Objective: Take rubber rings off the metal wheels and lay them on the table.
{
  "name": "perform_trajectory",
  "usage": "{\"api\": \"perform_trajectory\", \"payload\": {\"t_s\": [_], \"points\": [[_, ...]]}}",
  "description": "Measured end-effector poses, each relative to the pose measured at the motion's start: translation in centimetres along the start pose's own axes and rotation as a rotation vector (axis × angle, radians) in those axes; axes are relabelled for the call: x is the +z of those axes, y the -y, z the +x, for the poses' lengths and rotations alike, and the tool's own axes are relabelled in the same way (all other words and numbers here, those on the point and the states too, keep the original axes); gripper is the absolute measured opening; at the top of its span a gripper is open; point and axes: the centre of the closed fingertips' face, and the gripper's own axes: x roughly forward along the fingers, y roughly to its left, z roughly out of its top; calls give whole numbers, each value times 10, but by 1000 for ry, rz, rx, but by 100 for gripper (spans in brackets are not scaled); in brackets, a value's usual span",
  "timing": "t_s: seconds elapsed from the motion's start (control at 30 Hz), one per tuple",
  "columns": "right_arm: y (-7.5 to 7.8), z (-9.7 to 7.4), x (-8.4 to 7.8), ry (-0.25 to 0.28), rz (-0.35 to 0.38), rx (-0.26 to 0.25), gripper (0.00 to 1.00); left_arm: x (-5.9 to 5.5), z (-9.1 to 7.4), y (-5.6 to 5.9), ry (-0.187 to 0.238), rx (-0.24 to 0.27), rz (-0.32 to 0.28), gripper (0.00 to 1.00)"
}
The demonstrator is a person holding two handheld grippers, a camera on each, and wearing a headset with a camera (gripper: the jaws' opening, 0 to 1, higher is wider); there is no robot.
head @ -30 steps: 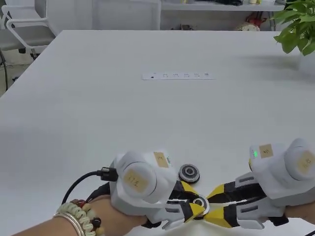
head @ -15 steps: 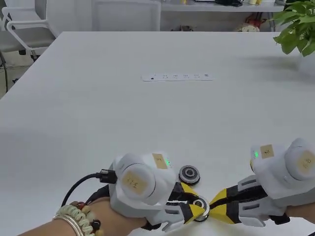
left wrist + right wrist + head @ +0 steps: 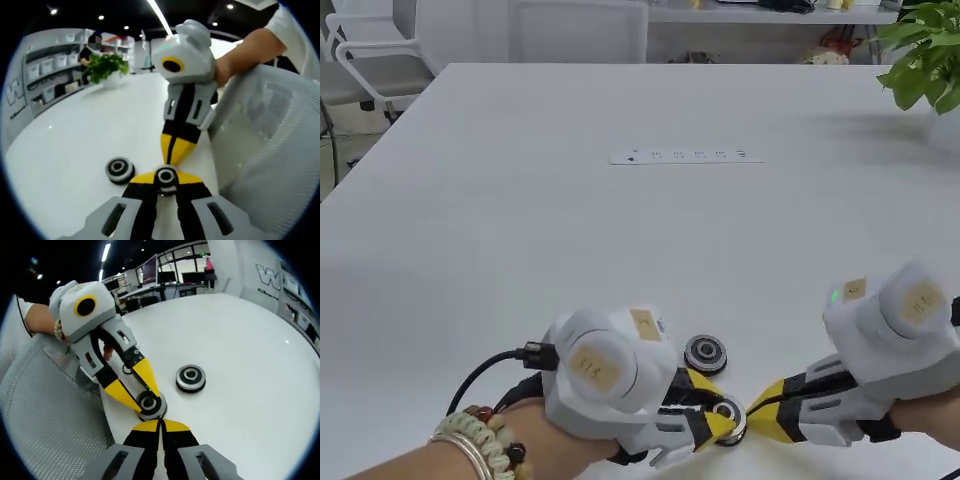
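A small metal wheel [image 3: 728,412] with a dark rubber ring sits at the white table's near edge. My left gripper [image 3: 722,422] is shut on it, one yellow jaw on each side [image 3: 166,176]. My right gripper [image 3: 758,408] comes in from the right, its jaws shut. In the right gripper view its tips [image 3: 160,424] touch the rim of that wheel [image 3: 152,405]. I cannot tell whether they pinch the ring. A second ringed wheel [image 3: 705,352] lies flat just beyond, apart from both grippers [image 3: 120,170] [image 3: 190,378].
A white power strip [image 3: 685,155] lies mid-table. A green plant [image 3: 925,50] stands at the far right and a white chair [image 3: 370,50] at the far left. A black cable [image 3: 485,375] trails from the left gripper. A mesh chair [image 3: 265,140] stands close beside the table's near edge.
The right gripper's body has risen and tilted, and its tips, which drew back slightly, are at the wheel again. The left gripper and both wheels have stayed put.
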Motion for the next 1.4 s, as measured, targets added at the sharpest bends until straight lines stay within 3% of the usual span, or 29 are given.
{"api": "perform_trajectory", "payload": {"t_s": [0.1,0.33,0.43,0.57,0.8,1.07,1.4], "points": [[0,-1,0,7,85,12,0,0,0,0,-2,1,2,14],[3,-5,5,34,132,21,0,0,0,0,-3,0,4,14],[3,-8,9,63,205,41,0,0,-1,0,-3,0,4,14],[0,-7,9,63,217,50,0,0,0,0,-3,1,5,14],[-7,-8,11,67,330,82,0,-1,-1,0,2,-10,3,14],[-9,-8,13,70,375,88,0,-1,-1,1,-3,-11,26,14],[-13,-8,16,76,371,92,0,-1,-1,1,-3,-8,36,14]]}}
